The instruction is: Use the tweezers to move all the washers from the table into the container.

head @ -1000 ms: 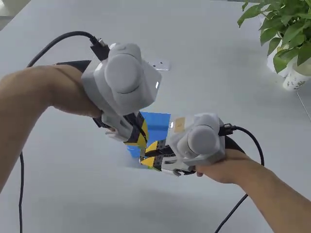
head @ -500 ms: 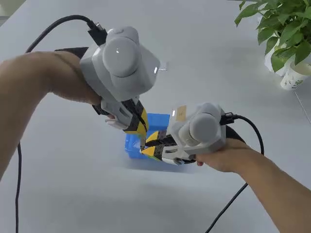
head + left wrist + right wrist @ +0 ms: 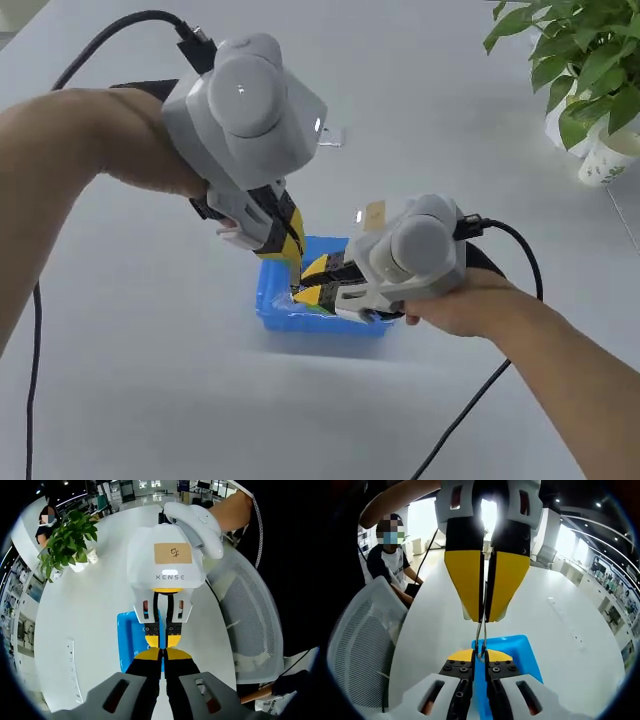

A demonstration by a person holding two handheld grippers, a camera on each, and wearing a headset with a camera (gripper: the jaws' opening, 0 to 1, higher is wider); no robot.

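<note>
My left gripper (image 3: 292, 266) points down from the upper left, shut on thin metal tweezers (image 3: 481, 630). My right gripper (image 3: 306, 287) comes in from the right and meets it tip to tip. In the right gripper view the left gripper (image 3: 485, 619) hangs from above. The tweezer tips reach down between the yellow jaws of the right gripper (image 3: 479, 656), which are closed on them. The blue container (image 3: 300, 322) lies directly under both tips; I see it under the joined jaws too (image 3: 131, 635). I cannot make out a washer at the tweezer tips.
A potted plant (image 3: 580, 70) stands at the far right of the white table. A small white socket plate (image 3: 331, 137) lies behind the left gripper. Cables trail from both grippers. A mesh chair (image 3: 250, 610) stands at the table edge, and a person (image 3: 395, 555) sits beyond it.
Both grippers stay joined tip to tip over the container. The view has shifted and the left gripper sits a little higher, so more of the blue container shows beneath them.
</note>
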